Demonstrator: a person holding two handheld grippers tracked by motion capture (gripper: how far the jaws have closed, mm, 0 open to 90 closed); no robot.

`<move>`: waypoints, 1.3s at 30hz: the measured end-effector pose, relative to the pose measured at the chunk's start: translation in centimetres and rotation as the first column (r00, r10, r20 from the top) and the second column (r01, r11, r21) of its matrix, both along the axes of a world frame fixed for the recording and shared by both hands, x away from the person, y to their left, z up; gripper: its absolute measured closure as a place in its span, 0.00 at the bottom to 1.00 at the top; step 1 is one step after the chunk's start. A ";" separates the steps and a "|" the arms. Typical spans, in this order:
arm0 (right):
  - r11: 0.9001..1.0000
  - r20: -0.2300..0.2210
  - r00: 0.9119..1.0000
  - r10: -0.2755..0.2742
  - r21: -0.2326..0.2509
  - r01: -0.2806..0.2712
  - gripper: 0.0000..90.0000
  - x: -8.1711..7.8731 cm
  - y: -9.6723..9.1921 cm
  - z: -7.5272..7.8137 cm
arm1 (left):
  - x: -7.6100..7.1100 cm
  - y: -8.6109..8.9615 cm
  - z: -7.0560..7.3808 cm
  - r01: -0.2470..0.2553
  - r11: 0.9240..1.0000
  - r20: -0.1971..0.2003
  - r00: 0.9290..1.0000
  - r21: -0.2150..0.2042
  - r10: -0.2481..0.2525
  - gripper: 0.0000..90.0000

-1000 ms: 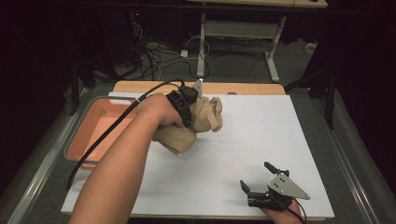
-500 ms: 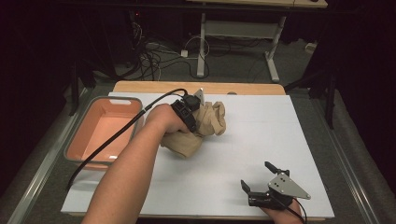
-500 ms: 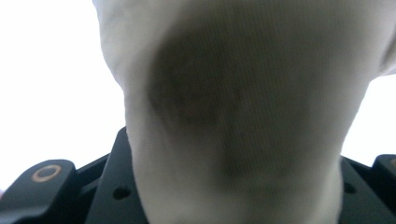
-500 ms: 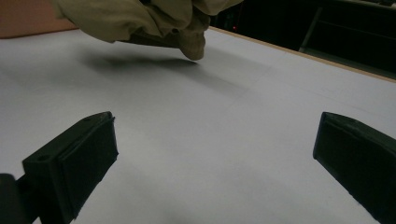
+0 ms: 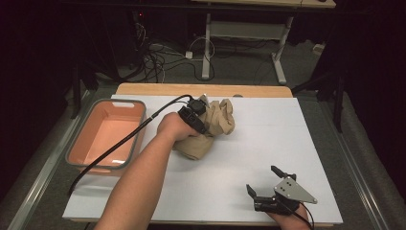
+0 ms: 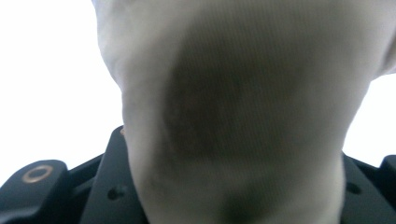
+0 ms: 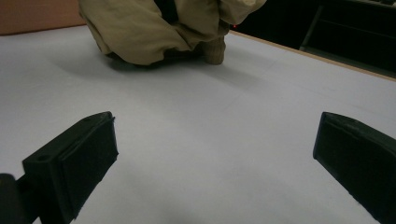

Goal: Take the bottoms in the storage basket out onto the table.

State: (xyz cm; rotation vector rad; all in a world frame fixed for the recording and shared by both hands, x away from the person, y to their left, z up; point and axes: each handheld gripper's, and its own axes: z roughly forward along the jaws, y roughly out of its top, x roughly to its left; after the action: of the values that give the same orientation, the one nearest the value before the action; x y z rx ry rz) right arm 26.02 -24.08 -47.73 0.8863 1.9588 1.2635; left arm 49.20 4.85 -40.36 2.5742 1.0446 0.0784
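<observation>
White surface carries a salmon bin at left edge. Tan cloth, bunched mid-surface, is pinched by left tongs, jaws just easing open around it. Right tongs spread, near edge, well apart from cloth.

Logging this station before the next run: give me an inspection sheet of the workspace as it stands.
Surface: white table, wooden strip along the far edge.
Job's things: tan cloth, bunched, resting on the table.
Clutter: orange bin at left, nothing seen inside.
Grippers: left tool clamped on the cloth, jaws just starting to open; right tool open, holding nothing, near the front edge.
Cables: black cable trails over the bin.
Surroundings: dark floor, table legs, tangled wires.
</observation>
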 end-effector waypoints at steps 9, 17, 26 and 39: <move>1.000 -0.001 1.000 0.006 -0.004 -0.006 0.00 0.1 0.2 -0.1 | -0.2 1.6 -3.3 -0.021 0.993 0.109 0.993 -0.116 0.034 0.50; 1.000 -0.008 1.000 0.005 -0.009 -0.005 0.00 0.1 0.4 -0.3 | -0.2 3.0 -5.2 -0.041 0.979 0.136 0.988 -0.201 0.070 0.35; 1.000 -0.006 1.000 0.003 -0.012 -0.003 0.01 0.2 0.5 -0.3 | -0.3 3.2 -5.9 -0.031 0.977 0.132 0.989 -0.210 0.060 0.19; 1.000 -0.005 1.000 0.005 -0.007 -0.005 0.01 0.2 0.4 -0.2 | -0.9 3.1 -5.2 -0.030 0.981 0.177 0.982 -0.189 0.064 0.00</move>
State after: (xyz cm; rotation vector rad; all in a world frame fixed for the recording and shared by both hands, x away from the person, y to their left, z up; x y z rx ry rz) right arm 26.19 -23.63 -47.91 0.8825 1.9693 1.2579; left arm 48.28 7.91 -45.51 2.3262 0.9946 0.2139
